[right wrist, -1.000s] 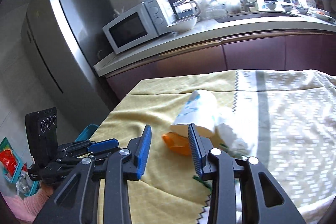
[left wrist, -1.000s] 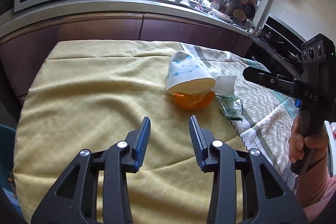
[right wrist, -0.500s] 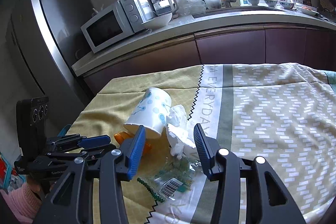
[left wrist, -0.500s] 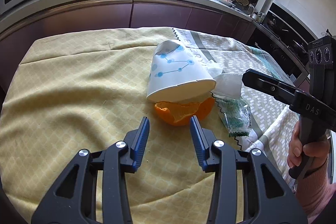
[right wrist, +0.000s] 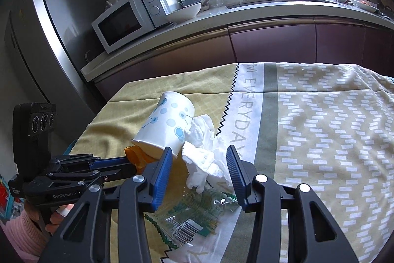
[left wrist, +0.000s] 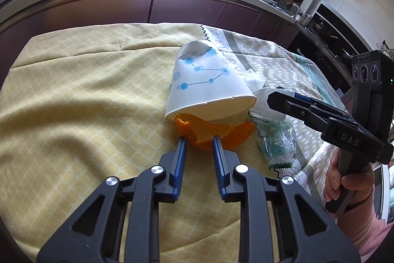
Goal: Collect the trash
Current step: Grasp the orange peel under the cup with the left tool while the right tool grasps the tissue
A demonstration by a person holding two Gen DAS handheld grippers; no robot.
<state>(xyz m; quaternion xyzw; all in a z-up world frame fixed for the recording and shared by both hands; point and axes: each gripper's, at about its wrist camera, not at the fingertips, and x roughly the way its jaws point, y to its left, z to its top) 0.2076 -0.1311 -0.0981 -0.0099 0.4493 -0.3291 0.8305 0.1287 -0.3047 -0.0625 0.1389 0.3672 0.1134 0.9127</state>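
The left gripper [left wrist: 198, 141] has its blue-padded fingers [left wrist: 181, 152] spread either side of the near edge of the curled orange peel [left wrist: 216, 136], not yet clenched on it. The peel lies on the yellow quilted cloth covering the worktop [left wrist: 73, 102], straight ahead of those fingertips, and its far part is tucked under the rim of the tipped-over white paper cup with blue dots [left wrist: 209, 88]. The right gripper [right wrist: 198, 160] is released wide, with the crumpled white tissue [right wrist: 204, 159] between its fingers and the clear plastic wrapper with green print [right wrist: 197, 218] just below them.

To take the peel well, the left fingers probably need to slide a little further forward so the pads bite the thick folded edge rather than its tip. Closing gently and lifting back and up should keep the cup from rolling away with it.
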